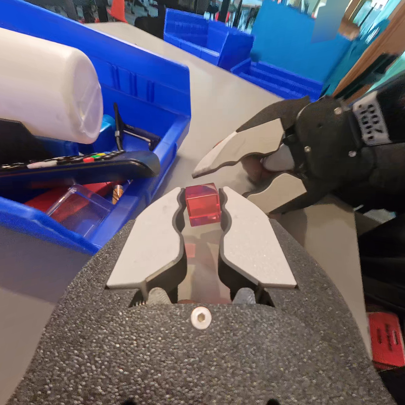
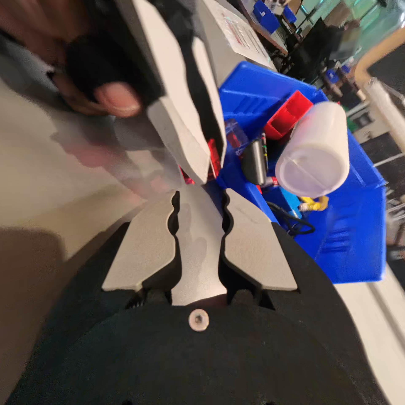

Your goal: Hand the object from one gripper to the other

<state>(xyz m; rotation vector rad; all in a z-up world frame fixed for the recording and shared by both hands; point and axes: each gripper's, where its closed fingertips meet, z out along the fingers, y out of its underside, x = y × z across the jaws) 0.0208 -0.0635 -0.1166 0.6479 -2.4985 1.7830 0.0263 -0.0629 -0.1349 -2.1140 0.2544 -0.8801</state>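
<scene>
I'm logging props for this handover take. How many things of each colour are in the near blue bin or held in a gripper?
Red: 2, the red cube in the left gripper and a red tray
White: 1, the plastic bottle
Black: 1, the remote control
Clear: 1, the clear box
Total: 5, in or over the blue bin

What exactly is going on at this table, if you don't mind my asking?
A person is working two handheld grippers to pass a small red cube between them. The left gripper is shut on the cube, holding it out at its fingertips. The right gripper is open and empty, close beside the cube but not yet around it. A blue bin of odds and ends, including a white container and a remote control, sits alongside.
</scene>
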